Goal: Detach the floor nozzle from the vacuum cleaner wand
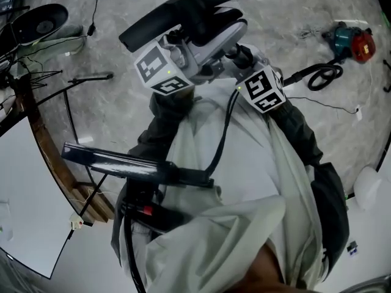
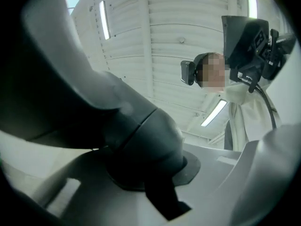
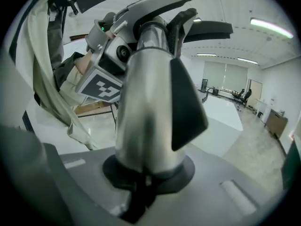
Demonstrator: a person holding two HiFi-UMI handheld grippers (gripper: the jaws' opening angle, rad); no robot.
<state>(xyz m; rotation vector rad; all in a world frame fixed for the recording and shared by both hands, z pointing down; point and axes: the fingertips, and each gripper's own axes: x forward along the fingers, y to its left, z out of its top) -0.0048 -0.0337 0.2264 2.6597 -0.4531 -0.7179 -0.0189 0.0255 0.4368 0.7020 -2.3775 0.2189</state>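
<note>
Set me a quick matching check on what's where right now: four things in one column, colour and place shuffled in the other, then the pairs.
Things:
1. wand
2. nozzle neck
3. power tool
4. cable loop

Colour and place:
A. black, lying on the floor
B. silver, held in the right gripper
C. teal and red, on the floor
D. dark grey, held in the left gripper

Pairs: 1-B, 2-D, 3-C, 4-A
</note>
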